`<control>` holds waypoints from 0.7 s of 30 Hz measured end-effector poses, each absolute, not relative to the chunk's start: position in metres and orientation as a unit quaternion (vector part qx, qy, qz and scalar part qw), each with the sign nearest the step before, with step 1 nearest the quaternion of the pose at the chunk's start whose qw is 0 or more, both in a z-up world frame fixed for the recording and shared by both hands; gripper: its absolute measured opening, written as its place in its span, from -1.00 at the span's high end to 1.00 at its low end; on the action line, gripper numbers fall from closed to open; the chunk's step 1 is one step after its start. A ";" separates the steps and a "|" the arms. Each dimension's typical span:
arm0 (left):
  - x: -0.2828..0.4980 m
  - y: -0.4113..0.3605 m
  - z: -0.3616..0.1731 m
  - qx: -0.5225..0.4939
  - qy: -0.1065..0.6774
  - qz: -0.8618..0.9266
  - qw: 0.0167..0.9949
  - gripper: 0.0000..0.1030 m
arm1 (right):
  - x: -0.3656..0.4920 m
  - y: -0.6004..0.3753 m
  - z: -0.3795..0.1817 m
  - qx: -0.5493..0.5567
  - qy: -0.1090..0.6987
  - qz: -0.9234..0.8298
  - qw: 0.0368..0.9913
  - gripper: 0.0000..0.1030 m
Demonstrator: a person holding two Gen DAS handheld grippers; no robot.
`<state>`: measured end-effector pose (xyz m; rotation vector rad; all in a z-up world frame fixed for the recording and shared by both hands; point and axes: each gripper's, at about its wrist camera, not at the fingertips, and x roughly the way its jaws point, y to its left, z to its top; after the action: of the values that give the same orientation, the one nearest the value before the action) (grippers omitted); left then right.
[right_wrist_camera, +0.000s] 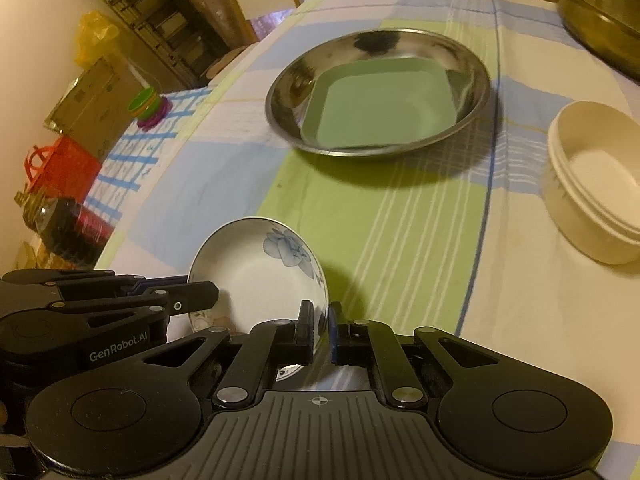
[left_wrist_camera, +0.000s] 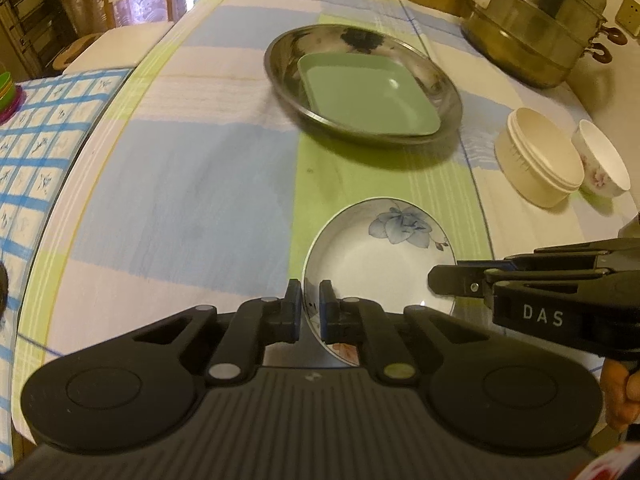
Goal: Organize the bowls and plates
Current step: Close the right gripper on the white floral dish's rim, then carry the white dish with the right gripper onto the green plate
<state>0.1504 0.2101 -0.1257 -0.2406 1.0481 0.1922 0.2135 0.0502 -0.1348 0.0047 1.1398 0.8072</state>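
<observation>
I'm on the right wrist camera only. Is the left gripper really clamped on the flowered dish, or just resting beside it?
Observer: Clamped. The left wrist view shows the left gripper with its fingers shut on the near rim of the flowered dish.
Operator: Is there anything past the cream tub at my right edge?
Observer: Yes, a small floral cup stands just right of the cream tub. I can't tell whether they touch.
Operator: And the metal thing in my top right corner?
Observer: It's a tiered steel steamer pot with side handles.
</observation>
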 end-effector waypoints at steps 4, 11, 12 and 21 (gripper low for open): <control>0.163 0.208 -0.120 -0.107 0.492 0.083 0.860 0.86 | 0.221 0.045 -0.130 0.010 0.522 0.364 0.772 0.85; 0.190 0.207 -0.111 -0.099 0.478 0.066 0.870 0.86 | 0.241 0.038 -0.119 0.023 0.511 0.349 0.785 0.85; 0.195 0.208 -0.109 -0.097 0.476 0.063 0.872 0.86 | 0.244 0.038 -0.117 0.025 0.509 0.347 0.788 0.85; 0.238 0.213 -0.098 -0.085 0.451 0.051 0.887 0.86 | 0.278 0.041 -0.106 0.033 0.493 0.334 0.803 0.85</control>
<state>0.2376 0.2132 -0.0978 -0.1767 0.9384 0.1070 0.2782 0.0411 -0.1062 0.0698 1.0554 0.7152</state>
